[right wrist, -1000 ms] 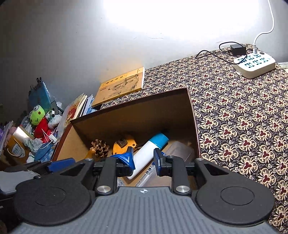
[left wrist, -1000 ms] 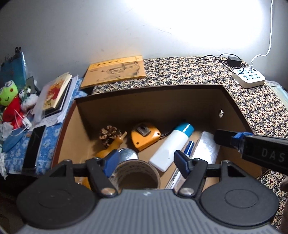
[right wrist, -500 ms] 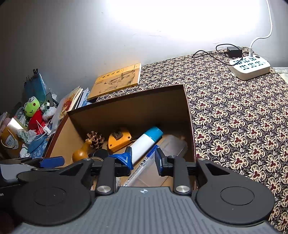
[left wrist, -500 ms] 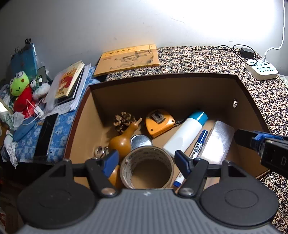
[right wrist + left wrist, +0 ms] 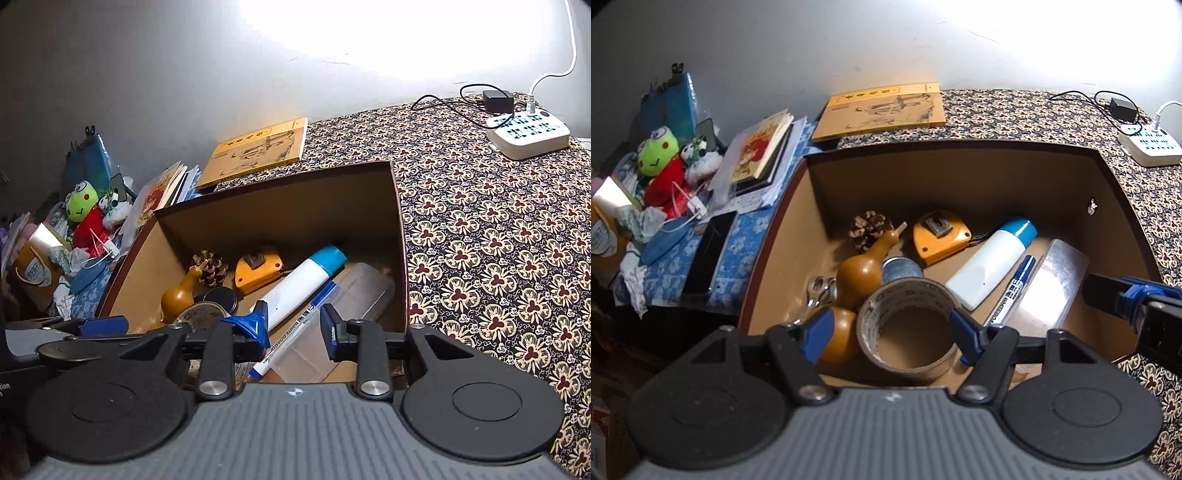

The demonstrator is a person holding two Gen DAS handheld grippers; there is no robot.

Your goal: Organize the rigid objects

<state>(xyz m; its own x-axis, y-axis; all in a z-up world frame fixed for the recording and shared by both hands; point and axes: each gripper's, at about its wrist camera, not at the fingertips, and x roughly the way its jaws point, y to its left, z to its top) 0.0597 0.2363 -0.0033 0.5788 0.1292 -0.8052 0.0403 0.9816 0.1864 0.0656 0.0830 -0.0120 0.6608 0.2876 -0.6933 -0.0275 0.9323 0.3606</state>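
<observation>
Left wrist view: we held the left gripper [image 5: 888,332] over the box [image 5: 945,147], fingers spread wide around the tape roll [image 5: 908,328], apparently not gripping it. Right wrist view: the right gripper [image 5: 294,326] hovered, fingers apart and empty, above the marker [image 5: 295,328].

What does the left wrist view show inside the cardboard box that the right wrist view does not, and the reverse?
Only the left wrist view shows the small metal clip by the box's left wall and the open core of the brown packing tape roll. Only the right wrist view shows the torn blue tape on the right gripper. Both show the brown cardboard box, the pine cone, the orange tape measure and the blue whiteboard marker.
</observation>
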